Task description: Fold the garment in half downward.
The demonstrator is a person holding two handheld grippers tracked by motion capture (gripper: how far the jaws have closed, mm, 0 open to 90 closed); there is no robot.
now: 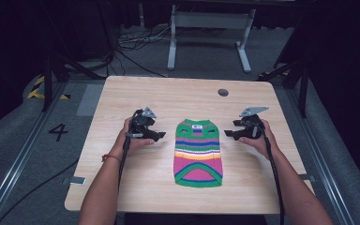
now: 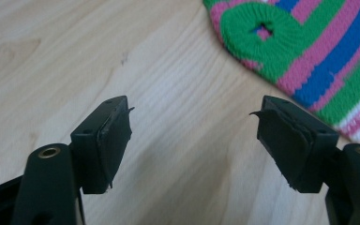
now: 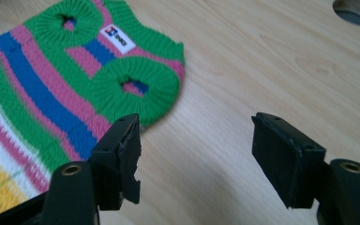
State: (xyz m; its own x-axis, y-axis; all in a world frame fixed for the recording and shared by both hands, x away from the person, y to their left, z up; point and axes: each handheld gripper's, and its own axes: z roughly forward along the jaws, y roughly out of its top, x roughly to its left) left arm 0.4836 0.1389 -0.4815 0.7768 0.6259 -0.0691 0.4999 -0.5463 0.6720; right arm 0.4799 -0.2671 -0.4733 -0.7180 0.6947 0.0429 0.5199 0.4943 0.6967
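A small striped knitted sweater (image 1: 198, 153) in green, pink, blue, white and yellow lies flat in the middle of the wooden table (image 1: 168, 98), neck end away from me. My left gripper (image 1: 161, 136) hovers just left of it, jaws apart over bare wood, with a green armhole (image 2: 262, 30) of the sweater ahead to its right. On the other side my right gripper (image 1: 227, 134) points at the garment's upper right edge. Its jaws stand apart and empty, the sweater's armhole (image 3: 133, 86) and white label (image 3: 117, 38) lying just beyond its left jaw.
A round cable hole (image 1: 223, 92) sits in the table near its far right corner. Behind the table stand a white metal frame (image 1: 209, 35) and loose cables on the grey floor. Bare wood surrounds the sweater on every side.
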